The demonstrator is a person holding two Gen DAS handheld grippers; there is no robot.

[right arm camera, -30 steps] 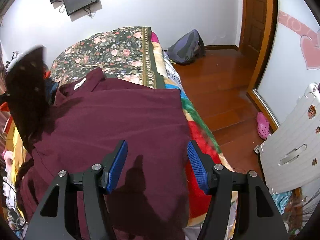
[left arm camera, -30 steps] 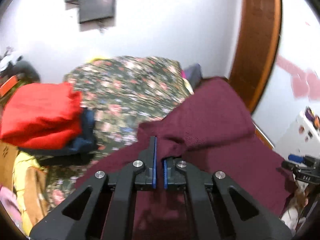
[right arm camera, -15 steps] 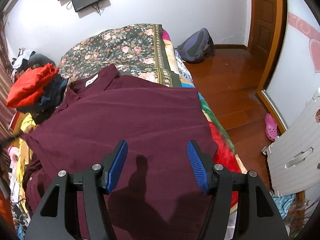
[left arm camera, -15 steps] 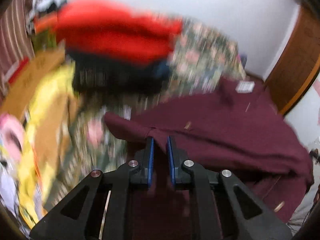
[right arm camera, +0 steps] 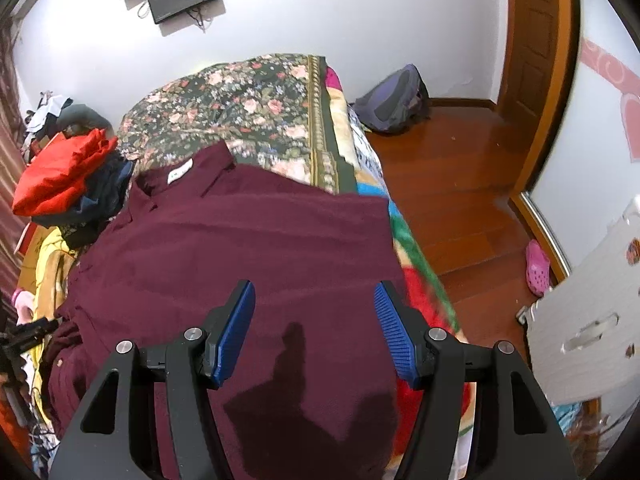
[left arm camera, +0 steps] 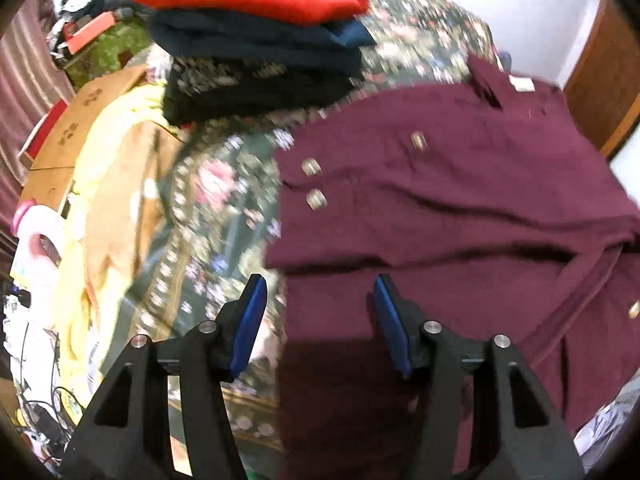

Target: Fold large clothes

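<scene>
Much of the left wrist view is smeared by blur, so the print on the floral bedspread and the clutter at the left edge are hard to make out; the maroon shirt lies spread on the bed, filling the right half of that frame, its lower part cut off behind the left gripper; that gripper's jaws have just been opening and now stand apart, nothing pinched, the shirt's folded edge just beyond them; a stack of folded clothes, red on top of dark blue and black, sits at the upper centre, its top cropped; in the right wrist view the right gripper hangs over the shirt's middle, jaws apart and empty; a purple backpack rests on the wooden floor at the upper right; a cardboard box at the left shows no visible contents
</scene>
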